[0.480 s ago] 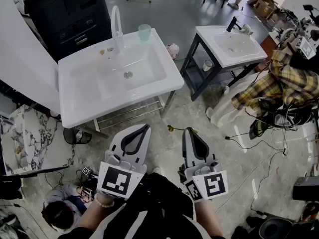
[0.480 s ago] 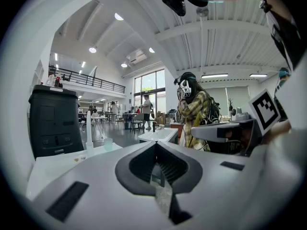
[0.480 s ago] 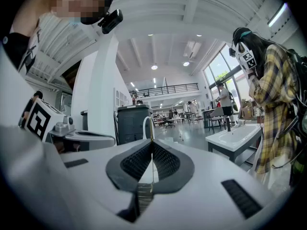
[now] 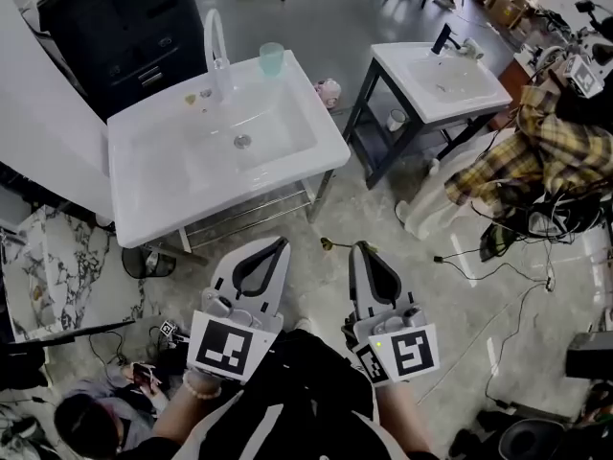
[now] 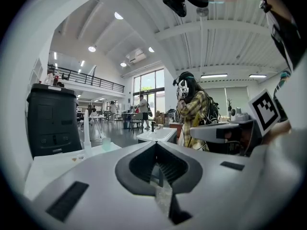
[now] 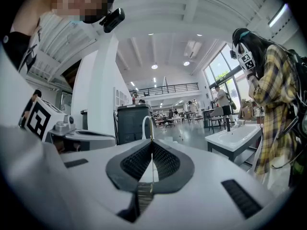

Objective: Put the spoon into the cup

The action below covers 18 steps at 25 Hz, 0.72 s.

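Note:
A pale green cup stands on the back rim of the white sink, right of the tall faucet; it also shows small in the left gripper view. Both grippers hover over the floor, well short of the sink's front edge. My right gripper is shut on a thin gold spoon, which sticks out leftward from its tip with a dark end. In the right gripper view the spoon is a fine line pinched between the closed jaws. My left gripper is shut with nothing in it.
A second sink on a dark frame stands to the right. A black cabinet is behind the near sink. Plaid clothing and cables lie at the right. A person crouches on the floor at lower left.
Both grippers keep their places and the spoon stays pinched. The head view has shifted slightly, and the crouching person at lower left has moved lower in the picture.

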Available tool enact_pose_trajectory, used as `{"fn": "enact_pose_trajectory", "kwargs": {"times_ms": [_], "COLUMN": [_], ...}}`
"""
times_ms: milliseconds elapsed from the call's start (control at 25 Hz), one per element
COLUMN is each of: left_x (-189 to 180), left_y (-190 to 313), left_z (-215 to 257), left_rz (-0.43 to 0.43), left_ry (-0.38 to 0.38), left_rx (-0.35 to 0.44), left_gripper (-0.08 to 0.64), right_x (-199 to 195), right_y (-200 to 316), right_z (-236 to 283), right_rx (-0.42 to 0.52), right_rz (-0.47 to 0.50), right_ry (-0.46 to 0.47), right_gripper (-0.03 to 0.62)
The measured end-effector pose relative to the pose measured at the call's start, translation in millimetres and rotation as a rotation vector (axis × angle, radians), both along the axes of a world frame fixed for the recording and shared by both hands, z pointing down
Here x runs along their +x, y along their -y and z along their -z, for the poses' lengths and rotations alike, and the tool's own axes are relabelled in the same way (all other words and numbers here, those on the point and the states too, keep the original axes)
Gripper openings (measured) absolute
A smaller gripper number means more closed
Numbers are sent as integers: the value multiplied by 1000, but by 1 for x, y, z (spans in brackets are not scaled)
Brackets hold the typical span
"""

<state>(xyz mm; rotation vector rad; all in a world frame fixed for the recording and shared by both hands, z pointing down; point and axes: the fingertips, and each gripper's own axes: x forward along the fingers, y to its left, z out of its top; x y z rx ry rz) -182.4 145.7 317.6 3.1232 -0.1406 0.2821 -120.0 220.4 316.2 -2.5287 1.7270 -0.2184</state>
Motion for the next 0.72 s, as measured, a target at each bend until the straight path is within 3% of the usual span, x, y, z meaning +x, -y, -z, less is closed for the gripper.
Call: {"fn": "enact_pose_trajectory", "kwargs": {"times_ms": [720], "left_x": [-6], "left_y": [22], "left_z": [-6], "left_rz": [-81], "left_ry": [-3], "left_rx": [-16], "left_gripper": [-2], "right_x": [-10], "right_y": [15], "right_z": [-4], "right_rx": [-8], "right_rz": [-92], "right_ry": [8], "right_gripper": [8]}}
